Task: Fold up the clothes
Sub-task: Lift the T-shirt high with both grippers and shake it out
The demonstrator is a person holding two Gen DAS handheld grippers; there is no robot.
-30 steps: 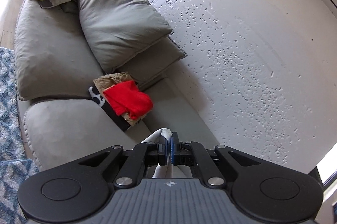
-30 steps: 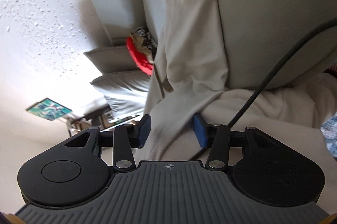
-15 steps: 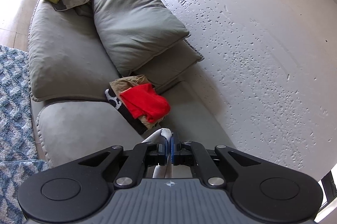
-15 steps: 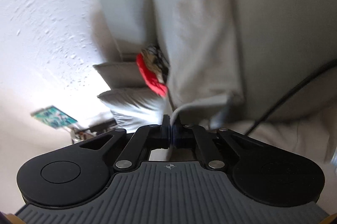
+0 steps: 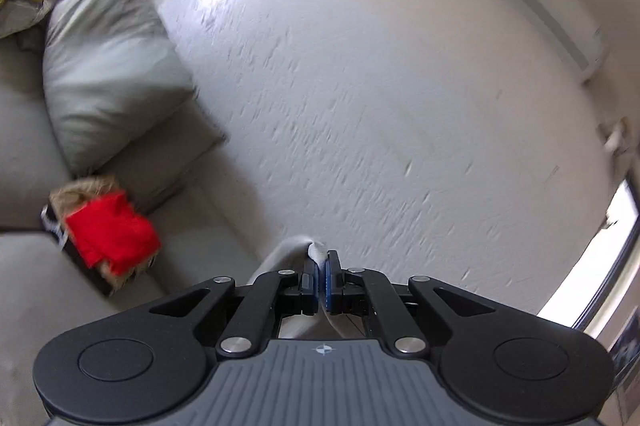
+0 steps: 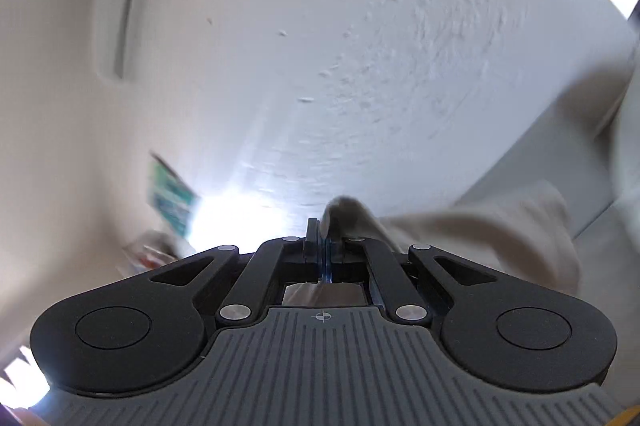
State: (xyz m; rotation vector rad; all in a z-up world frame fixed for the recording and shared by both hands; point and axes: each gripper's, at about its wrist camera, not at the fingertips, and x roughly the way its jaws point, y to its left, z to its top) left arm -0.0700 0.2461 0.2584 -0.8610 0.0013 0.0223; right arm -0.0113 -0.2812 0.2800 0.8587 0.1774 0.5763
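Within the last second the right gripper (image 6: 322,238) pinched shut on the beige garment (image 6: 480,226) and rose; the left gripper (image 5: 321,268) still clamps another edge, lifting it off the sofa (image 5: 32,306) for folding.

Both tools look alike. The left gripper (image 5: 321,276) has a grey ribbed housing with a small crosshair mark at its front edge, flanked by two rounded black lobes, each with a shallow circular recess. Black linkage bars with triangular cut-outs run forward from four silver screw heads to narrow black fingers (image 5: 334,278) faced with blue pads. The right gripper (image 6: 323,246) has the same grey ribbing, crosshair mark, black lobes, silver screws and blue-lined fingers (image 6: 312,244).
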